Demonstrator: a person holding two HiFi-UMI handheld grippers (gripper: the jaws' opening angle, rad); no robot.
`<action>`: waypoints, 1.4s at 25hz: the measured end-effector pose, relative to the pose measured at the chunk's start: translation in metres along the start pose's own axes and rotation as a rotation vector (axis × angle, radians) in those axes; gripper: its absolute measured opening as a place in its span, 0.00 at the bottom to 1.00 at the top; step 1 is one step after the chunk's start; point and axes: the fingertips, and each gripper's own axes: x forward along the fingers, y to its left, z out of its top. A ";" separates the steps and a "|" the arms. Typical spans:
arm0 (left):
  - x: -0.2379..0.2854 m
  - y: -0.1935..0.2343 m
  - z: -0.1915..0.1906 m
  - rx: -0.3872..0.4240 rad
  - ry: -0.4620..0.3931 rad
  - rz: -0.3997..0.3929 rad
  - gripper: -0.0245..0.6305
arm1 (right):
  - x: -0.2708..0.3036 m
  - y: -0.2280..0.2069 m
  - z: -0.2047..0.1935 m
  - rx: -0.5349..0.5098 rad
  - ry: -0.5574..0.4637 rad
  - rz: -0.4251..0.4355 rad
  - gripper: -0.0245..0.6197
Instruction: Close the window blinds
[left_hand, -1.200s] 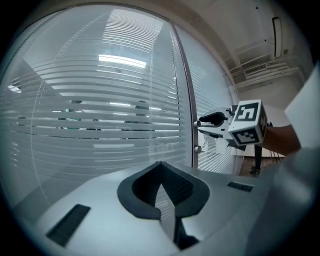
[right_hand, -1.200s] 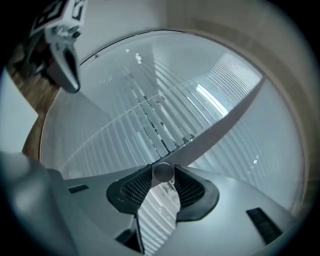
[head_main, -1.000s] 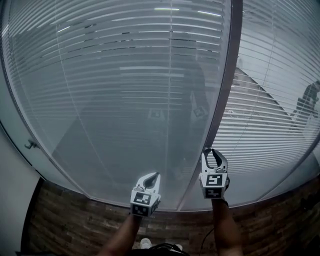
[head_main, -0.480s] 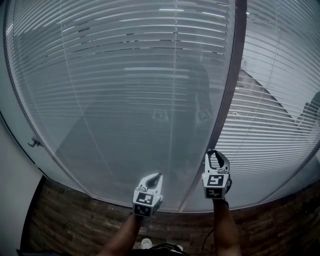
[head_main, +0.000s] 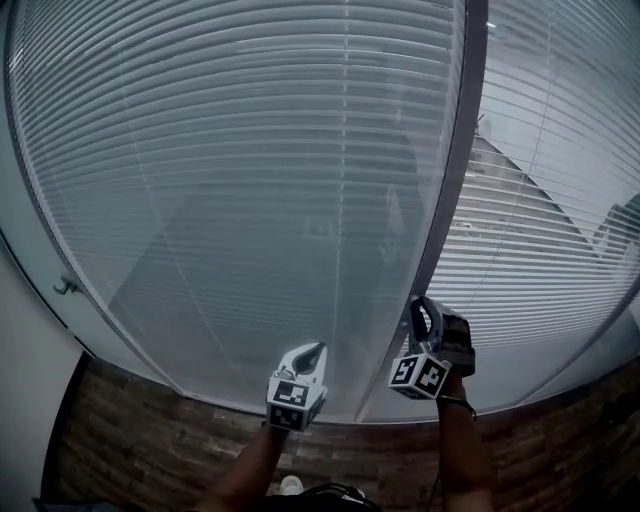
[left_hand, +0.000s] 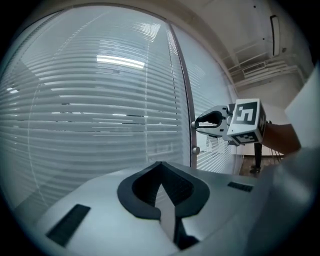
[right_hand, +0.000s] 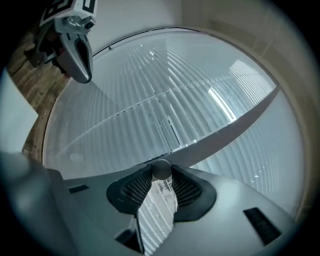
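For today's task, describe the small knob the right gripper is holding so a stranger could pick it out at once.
Find the dark upright post between the two panes of slatted blinds. Low on it sits a small round grey knob, clamped in the right gripper. Unlike the bare knob lower on the post, this one is gripped.

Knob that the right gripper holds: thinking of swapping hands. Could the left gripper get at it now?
Probably not: the right gripper's fingers enclose the knob on both sides. Otherwise the left gripper's path looks free.
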 end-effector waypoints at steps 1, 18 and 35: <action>0.000 0.000 0.003 -0.002 -0.007 0.004 0.03 | -0.001 -0.001 0.000 0.017 -0.008 -0.012 0.23; 0.003 -0.017 0.019 -0.018 -0.052 0.043 0.03 | -0.040 0.011 -0.003 0.788 -0.143 0.092 0.23; -0.030 -0.040 0.012 -0.040 -0.066 0.138 0.03 | -0.080 0.034 -0.009 1.039 -0.188 0.130 0.04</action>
